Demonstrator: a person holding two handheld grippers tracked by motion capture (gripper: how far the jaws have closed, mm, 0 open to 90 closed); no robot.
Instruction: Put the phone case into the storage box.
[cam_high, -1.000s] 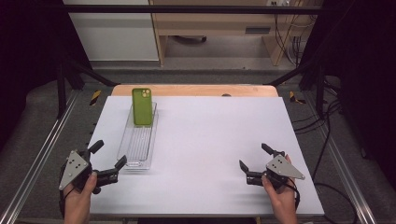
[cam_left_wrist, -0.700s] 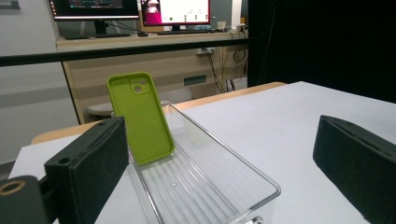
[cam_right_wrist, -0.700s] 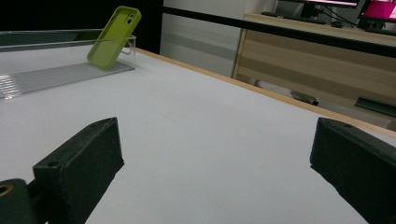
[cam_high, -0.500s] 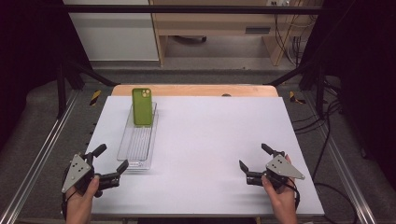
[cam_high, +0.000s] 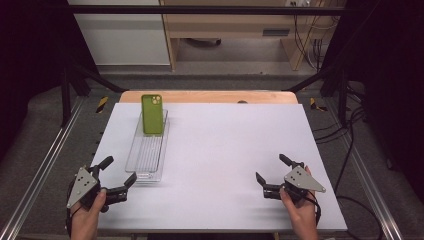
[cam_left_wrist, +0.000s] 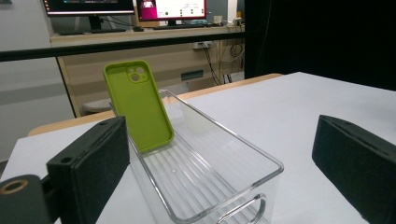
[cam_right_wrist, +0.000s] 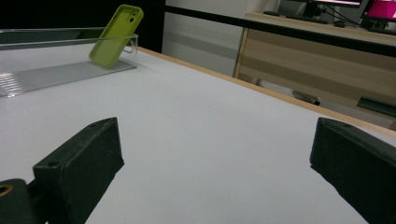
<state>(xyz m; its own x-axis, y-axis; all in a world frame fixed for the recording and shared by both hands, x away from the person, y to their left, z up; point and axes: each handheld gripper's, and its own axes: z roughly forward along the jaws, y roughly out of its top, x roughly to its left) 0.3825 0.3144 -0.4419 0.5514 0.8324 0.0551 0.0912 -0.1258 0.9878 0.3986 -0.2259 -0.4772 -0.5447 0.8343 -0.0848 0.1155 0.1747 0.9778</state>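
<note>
The left gripper (cam_high: 116, 176), jaws spread, sat nearest the clear tray (cam_high: 136, 160); the green phone case (cam_high: 151, 114) leaned at its far end.

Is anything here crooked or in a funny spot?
Only the green phone case: it isn't lying flat but stands tilted, leaning against the far end of the clear tray. Nothing looks spilled or broken. Both tongs, left and right, are open and empty.

High view overhead, facing forward; gripper views low, sharing tray (cam_left_wrist: 205, 154)
</note>
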